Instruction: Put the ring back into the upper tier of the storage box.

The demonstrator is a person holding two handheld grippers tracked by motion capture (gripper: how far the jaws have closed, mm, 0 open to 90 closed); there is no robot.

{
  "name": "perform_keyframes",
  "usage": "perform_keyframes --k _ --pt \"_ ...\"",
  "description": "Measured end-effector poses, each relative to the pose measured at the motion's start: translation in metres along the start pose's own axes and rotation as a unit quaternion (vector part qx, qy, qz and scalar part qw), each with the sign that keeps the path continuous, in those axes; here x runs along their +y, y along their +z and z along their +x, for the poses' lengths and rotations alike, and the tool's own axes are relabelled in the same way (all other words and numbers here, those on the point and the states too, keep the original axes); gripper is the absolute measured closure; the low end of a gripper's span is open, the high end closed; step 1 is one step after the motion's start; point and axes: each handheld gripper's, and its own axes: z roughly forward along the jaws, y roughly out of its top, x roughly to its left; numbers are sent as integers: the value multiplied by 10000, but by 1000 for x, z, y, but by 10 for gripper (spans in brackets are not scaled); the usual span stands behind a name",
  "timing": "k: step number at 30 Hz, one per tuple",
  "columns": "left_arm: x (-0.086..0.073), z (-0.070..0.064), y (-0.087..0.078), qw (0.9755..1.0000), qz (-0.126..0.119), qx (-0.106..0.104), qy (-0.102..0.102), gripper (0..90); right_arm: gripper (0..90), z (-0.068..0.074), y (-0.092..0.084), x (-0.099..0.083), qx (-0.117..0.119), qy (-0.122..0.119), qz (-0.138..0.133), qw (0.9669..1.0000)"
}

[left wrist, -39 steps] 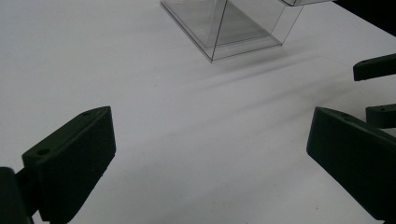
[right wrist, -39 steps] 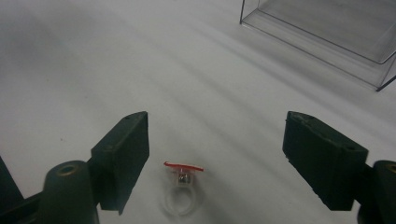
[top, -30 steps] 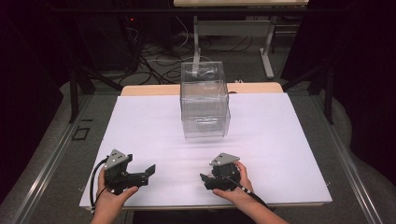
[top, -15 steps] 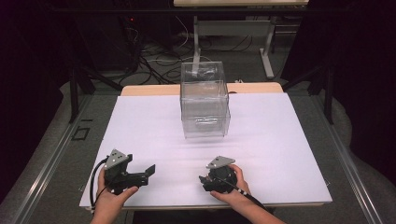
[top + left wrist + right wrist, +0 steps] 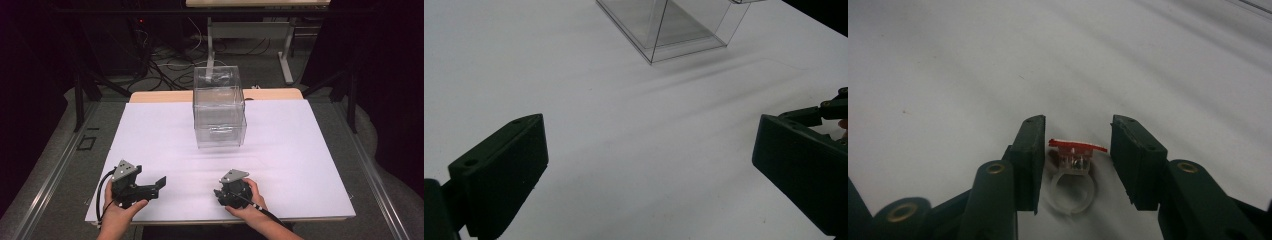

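Closing around a small clear ring (image 5: 1071,187) with a red top, the right gripper (image 5: 223,192) sits at about 5 o'clock on the white table (image 5: 300,150) in the high view, near the front edge, while the left gripper (image 5: 159,184) rests at 7 o'clock. A clear stacked box (image 5: 219,107) stands toward 12 o'clock, well apart from both. The ring itself is too small to make out from up there.

From the left gripper view, the left gripper (image 5: 649,165) has its fingers (image 5: 499,185) spread wide with bare table between them; the box's lower corner (image 5: 664,30) is cut off at the top edge.

From the right gripper view, the right gripper (image 5: 1075,160) has just been narrowing its fingers (image 5: 1029,160), and the ring lies flat between them, a slim gap showing on each side, so they do not yet press on it. To grip well, I would keep the ring centred, lower the tips to the table and squeeze gently on the band rather than the red cap, since it could squirt out. What the red top is stays hard to tell.
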Motion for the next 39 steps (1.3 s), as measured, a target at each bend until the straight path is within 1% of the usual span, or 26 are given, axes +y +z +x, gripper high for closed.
perform_keyframes --k 2,3,4,5,11,20,21,24,25,26,27,33,34,35,38,39 --pt "0 0 0 10000 -4 -4 -2 17 592 0 -1 0 18 20 49 10000" --pt "0 0 0 10000 -5 -3 0 17 607 0 0 0 13 -63 -32 10000" --pt "0 0 0 10000 -4 -3 0 17 607 0 0 0 13 -63 -32 10000" --pt "0 0 0 10000 -2 -3 1 17 624 1 -1 0 14 5 50 10000" --pt "0 0 0 10000 7 -4 -2 17 653 2 -1 0 62 -34 48 10000" --pt "0 0 0 10000 5 -4 -3 17 671 2 -1 0 70 -19 53 10000" --pt "0 0 0 10000 6 -5 -3 17 673 2 -1 0 67 -19 16 10000" --pt "0 0 0 10000 5 -5 -5 17 676 3 -1 0 75 -17 54 10000" --pt "0 0 0 10000 3 -6 -6 17 677 3 0 0 68 -12 -8 10000" --pt "0 0 0 10000 5 -6 -5 17 678 3 0 0 68 -8 -12 10000" --pt "0 0 0 10000 5 -6 -5 17 678 3 -1 0 81 -9 52 10000" --pt "0 0 1 10000 -11 -8 -13 17 680 2 -2 0 78 28 69 9999" --pt "0 0 1 10000 -9 -6 -12 17 680 1 0 0 65 -40 -18 10000" --pt "0 0 1 10000 -9 -6 -12 17 680 2 -1 0 72 63 4 10000" --pt "0 0 1 10000 -9 -7 -14 17 680 2 -1 1 109 88 9 9999" --pt "0 0 1 10000 11 -10 -9 17 680 2 -2 1 124 77 61 9999"
